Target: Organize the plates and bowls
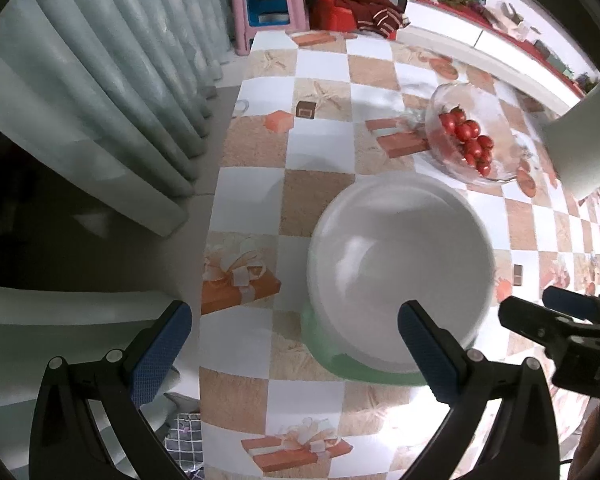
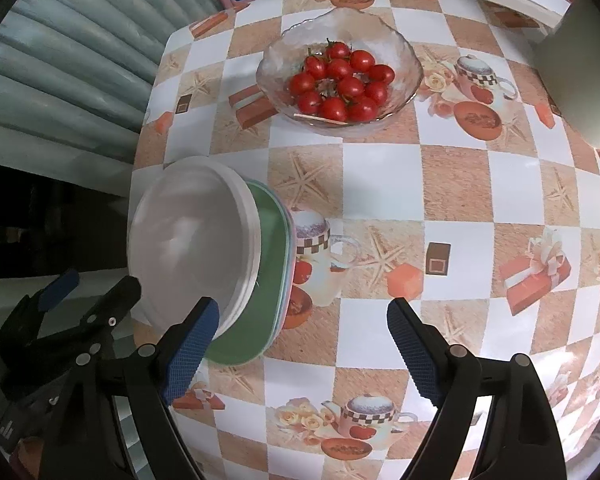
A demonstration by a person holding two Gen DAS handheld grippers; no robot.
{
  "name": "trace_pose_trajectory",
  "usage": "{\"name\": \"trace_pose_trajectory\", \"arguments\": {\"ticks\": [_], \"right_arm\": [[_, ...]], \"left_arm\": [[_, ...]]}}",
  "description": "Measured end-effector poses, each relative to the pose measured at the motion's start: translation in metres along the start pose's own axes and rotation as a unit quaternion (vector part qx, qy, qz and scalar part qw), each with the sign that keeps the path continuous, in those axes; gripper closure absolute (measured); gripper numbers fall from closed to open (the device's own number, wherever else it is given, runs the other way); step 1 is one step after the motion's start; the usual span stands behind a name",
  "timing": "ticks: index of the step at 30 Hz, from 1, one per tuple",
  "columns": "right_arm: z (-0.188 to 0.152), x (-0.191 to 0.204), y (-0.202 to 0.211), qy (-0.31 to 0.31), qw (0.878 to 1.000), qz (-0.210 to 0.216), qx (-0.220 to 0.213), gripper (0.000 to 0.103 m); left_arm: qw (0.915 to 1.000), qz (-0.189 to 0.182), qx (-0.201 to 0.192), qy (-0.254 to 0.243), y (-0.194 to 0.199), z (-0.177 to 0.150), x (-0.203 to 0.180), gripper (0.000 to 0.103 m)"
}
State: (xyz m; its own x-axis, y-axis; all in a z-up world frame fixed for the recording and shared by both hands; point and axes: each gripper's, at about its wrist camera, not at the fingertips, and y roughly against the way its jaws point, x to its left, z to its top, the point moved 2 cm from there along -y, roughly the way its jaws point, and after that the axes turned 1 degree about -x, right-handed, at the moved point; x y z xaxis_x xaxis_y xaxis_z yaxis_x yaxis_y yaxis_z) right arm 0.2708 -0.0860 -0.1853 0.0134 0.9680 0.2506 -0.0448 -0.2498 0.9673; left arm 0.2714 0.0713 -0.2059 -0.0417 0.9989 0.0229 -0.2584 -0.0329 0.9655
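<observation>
Sitting at the left of the right wrist view: white bowl stacked on green plate with pink plate under, close to the counter edge. Left tongs spread wide, holding nothing, one pad over the bowl's near rim. Right tongs also spread wide, holding nothing, beside the stack. Could bump the stack and slide it off the edge. Could also knock the glass bowl of tomatoes when reaching to the top of the frame.
</observation>
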Motion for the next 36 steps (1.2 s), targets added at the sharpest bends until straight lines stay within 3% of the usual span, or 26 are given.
{"name": "trace_pose_trajectory", "arguments": {"ticks": [2, 3, 4, 16, 36], "right_arm": [[-0.002, 0.002, 0.004, 0.006, 1.0, -0.002, -0.005, 0.015], [-0.003, 0.003, 0.006, 0.008, 1.0, -0.003, -0.007, 0.002], [-0.004, 0.004, 0.008, 0.011, 1.0, -0.004, -0.011, 0.0], [-0.013, 0.021, 0.027, 0.035, 0.999, -0.018, -0.027, 0.0], [-0.033, 0.028, 0.055, 0.048, 0.998, -0.019, -0.041, 0.0]], "left_arm": [[1.0, -0.009, 0.0, 0.004, 0.005, -0.003, -0.001, 0.0], [0.9999, -0.01, 0.0, 0.004, 0.006, -0.004, -0.002, 0.0], [1.0, -0.006, -0.002, 0.0, 0.009, -0.006, -0.003, 0.0], [0.9995, 0.01, 0.001, -0.03, 0.025, -0.025, -0.014, 0.0], [0.9991, -0.001, -0.006, -0.041, 0.053, -0.043, -0.028, 0.0]]}}
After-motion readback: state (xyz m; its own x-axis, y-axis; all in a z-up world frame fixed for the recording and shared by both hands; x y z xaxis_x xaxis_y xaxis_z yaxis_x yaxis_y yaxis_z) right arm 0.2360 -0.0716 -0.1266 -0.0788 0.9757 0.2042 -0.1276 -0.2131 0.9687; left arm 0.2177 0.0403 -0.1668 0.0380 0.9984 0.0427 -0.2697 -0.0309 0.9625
